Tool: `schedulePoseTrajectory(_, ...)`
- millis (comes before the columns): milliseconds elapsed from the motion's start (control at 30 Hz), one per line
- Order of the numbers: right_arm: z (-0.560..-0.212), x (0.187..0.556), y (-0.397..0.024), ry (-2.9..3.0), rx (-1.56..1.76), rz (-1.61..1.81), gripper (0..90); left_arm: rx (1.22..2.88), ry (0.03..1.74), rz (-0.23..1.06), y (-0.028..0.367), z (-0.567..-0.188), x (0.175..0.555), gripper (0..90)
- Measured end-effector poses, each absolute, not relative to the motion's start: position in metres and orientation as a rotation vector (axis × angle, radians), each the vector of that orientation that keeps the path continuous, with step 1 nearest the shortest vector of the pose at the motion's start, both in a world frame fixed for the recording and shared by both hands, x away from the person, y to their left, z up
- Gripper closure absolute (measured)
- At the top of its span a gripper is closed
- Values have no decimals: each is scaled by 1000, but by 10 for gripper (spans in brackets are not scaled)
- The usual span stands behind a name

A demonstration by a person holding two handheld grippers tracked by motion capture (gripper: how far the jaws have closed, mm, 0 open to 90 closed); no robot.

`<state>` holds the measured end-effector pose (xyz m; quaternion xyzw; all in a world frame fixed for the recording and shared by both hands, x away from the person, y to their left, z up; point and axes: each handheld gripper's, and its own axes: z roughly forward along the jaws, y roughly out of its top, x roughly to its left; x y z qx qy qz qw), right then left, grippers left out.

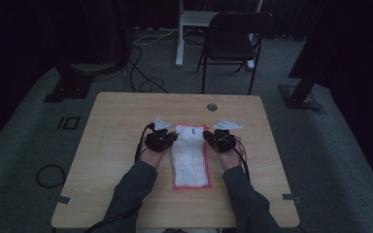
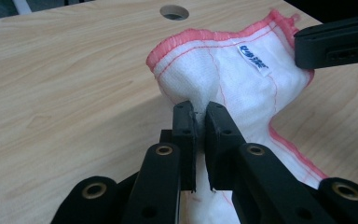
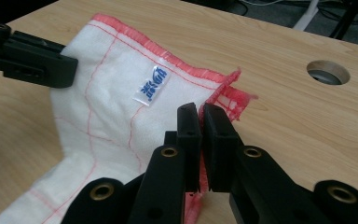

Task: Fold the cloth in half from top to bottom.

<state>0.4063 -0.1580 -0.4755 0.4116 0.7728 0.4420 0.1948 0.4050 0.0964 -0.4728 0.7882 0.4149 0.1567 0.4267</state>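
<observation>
Where white cloth with pink hem lies lengthwise on desk, both grippers sit at its far end. Left gripper: fingers pinched on bunched fold at left far corner, cloth rising just beyond tips. Right gripper: fingers clamped on pink-hemmed right far corner. Far edge with blue-printed label held raised between two grips; rest of cloth trails back toward person, flat on desk. Round cable hole beyond right fingers.

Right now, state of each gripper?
Left gripper: shut on the white cloth.
Right gripper: shut on the cloth's pink-edged corner.
</observation>
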Motion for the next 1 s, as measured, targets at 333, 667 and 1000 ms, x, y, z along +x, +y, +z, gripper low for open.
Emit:
schedulePoseTrajectory(333,-479,391,-159,2190,1141,1247,866,1950,1028,364,101,-479,385,841)
schedulePoseTrajectory(667,-484,368,-163,2223,1122,1262,866,1929,1035,309,103,-490,355,838)
schedulePoseTrajectory(1000,-491,346,-167,2260,1113,1266,866,1952,1035,287,101,-501,333,836)
